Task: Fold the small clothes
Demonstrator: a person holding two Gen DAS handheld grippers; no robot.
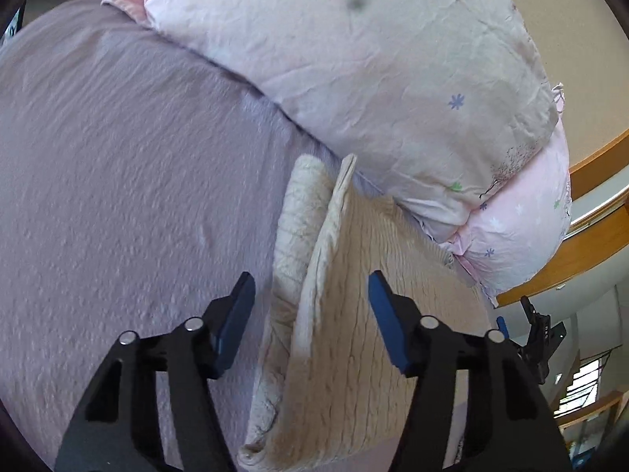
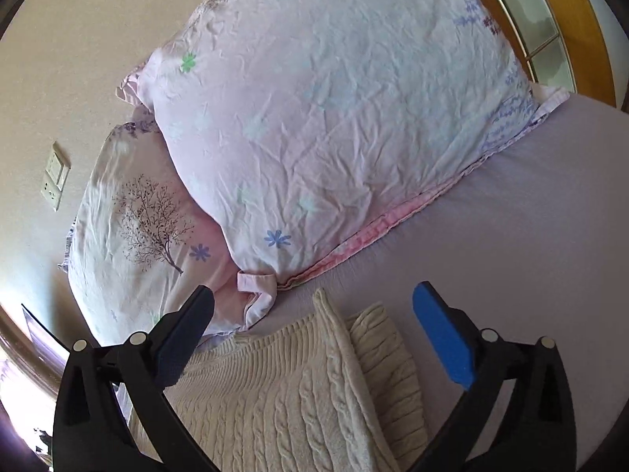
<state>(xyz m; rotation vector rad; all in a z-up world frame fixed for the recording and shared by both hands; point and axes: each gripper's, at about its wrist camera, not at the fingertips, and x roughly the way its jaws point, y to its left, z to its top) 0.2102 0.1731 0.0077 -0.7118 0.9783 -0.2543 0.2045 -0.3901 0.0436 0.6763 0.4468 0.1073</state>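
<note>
A cream cable-knit sweater (image 1: 354, 314) lies partly folded on the lilac bed sheet (image 1: 118, 177), one layer turned over another with a raised fold edge. My left gripper (image 1: 310, 295) is open just above it, blue pads either side of the fold edge, holding nothing. In the right wrist view the same sweater (image 2: 283, 393) lies below my right gripper (image 2: 314, 314), which is open and empty, its fingers straddling the folded edge. The other gripper (image 1: 538, 334) shows at the right edge of the left wrist view.
Two pink flower-print pillows (image 1: 393, 78) lie stacked just beyond the sweater, also in the right wrist view (image 2: 334, 118). A beige wall with a switch plate (image 2: 55, 181) stands behind. A wooden bed frame (image 1: 589, 244) borders the mattress. Lilac sheet (image 2: 530, 236) spreads beside the sweater.
</note>
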